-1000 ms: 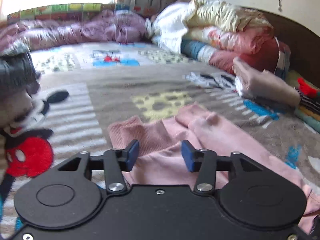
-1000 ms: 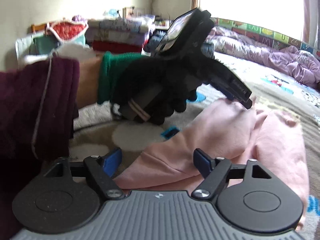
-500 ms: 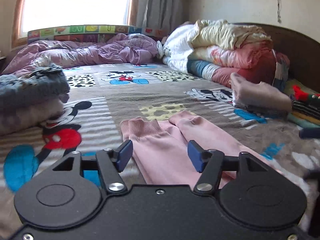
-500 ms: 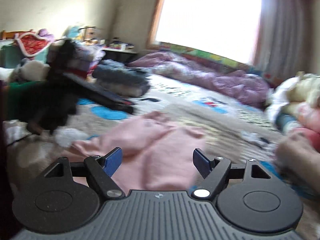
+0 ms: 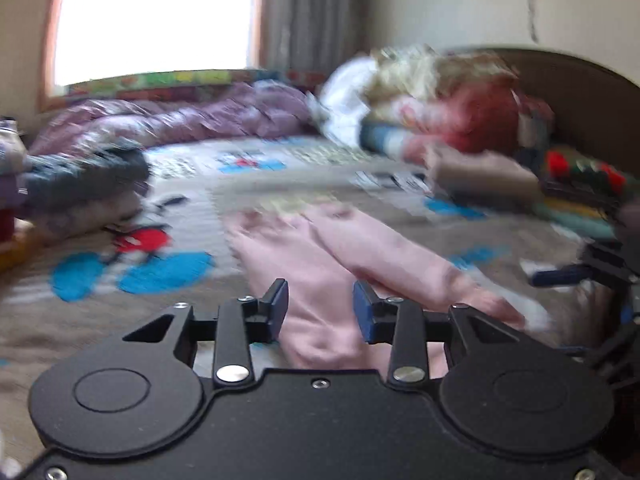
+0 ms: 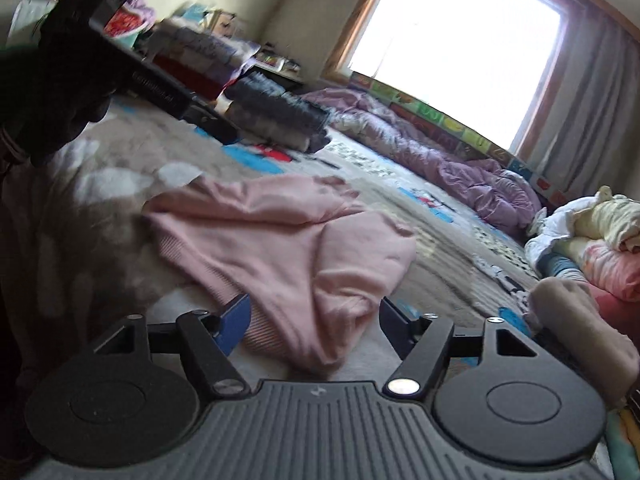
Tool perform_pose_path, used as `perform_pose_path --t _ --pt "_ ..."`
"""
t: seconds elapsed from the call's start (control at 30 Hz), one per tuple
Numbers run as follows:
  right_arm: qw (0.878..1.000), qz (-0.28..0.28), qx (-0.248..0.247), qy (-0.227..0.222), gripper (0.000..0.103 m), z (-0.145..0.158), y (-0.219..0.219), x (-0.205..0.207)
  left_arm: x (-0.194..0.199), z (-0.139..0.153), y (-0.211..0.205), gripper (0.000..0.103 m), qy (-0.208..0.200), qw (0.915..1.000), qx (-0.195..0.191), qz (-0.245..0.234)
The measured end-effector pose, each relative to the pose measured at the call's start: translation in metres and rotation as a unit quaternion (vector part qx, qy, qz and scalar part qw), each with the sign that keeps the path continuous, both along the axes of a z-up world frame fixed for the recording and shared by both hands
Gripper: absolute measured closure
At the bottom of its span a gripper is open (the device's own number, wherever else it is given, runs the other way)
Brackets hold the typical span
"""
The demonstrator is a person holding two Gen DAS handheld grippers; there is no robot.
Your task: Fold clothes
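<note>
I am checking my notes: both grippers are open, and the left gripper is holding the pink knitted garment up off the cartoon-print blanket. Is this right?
Not quite. The left gripper holds nothing: in the left wrist view its jaws stand apart, and the pink knitted garment lies flat on the cartoon-print blanket. The right gripper is indeed open too.
</note>
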State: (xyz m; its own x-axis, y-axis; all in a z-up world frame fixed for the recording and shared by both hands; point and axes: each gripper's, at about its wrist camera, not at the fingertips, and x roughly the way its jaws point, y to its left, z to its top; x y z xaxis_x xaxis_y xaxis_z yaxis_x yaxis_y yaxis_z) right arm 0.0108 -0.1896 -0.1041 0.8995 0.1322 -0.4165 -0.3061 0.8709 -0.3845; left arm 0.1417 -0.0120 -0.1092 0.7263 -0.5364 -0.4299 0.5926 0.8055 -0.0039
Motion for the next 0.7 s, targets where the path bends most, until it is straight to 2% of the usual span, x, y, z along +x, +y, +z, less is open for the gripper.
perform_pose_path --t 0.07,0.13,0.17,0.27,0.33,0.37,0.43,0.5,0.57,0.63,0.7 --pt "1.000 0.000 -0.013 0.006 0.034 -0.007 0.007 -0.002 0.006 -0.021 -0.016 0.068 0.034 0.9986 0.040 -0.009" --pt "0.999 -0.007 -0.030 0.009 0.034 -0.012 0.010 -0.002 0.003 -0.034 -0.024 0.068 0.029 0.9971 0.069 -0.016" --pt "0.999 -0.011 -0.040 0.006 0.035 -0.012 0.009 -0.004 0.000 -0.031 -0.024 0.068 0.020 0.9970 0.071 -0.021" --pt "0.997 -0.023 -0.072 -0.003 0.036 -0.015 0.008 -0.010 -0.011 -0.009 -0.009 0.052 0.000 0.9987 0.038 -0.036" --pt "0.995 -0.030 -0.092 -0.009 0.036 -0.017 0.007 -0.014 -0.021 0.001 0.006 0.049 -0.009 0.9986 0.024 -0.046" --pt "0.994 -0.036 -0.102 -0.010 0.036 -0.018 0.006 -0.015 -0.025 0.004 0.013 0.049 -0.013 0.9981 0.027 -0.053" --pt "0.992 -0.044 -0.114 -0.008 0.036 -0.020 0.000 -0.015 -0.035 0.004 0.019 0.049 -0.033 0.9954 0.062 -0.065" --pt "0.991 -0.048 -0.123 -0.006 0.036 -0.023 -0.003 -0.016 -0.046 -0.001 0.022 0.049 -0.054 0.9889 0.112 -0.081" --pt "0.990 -0.044 -0.132 -0.006 0.036 -0.025 -0.002 -0.015 -0.054 -0.010 0.019 0.049 -0.074 0.9789 0.166 -0.093" --pt "0.989 -0.040 -0.141 -0.007 0.036 -0.028 -0.001 -0.015 -0.059 -0.023 0.013 0.049 -0.092 0.9655 0.223 -0.098" --pt "0.988 -0.036 -0.150 -0.008 0.036 -0.031 0.000 -0.014 -0.062 -0.038 0.004 0.049 -0.107 0.9480 0.277 -0.114"
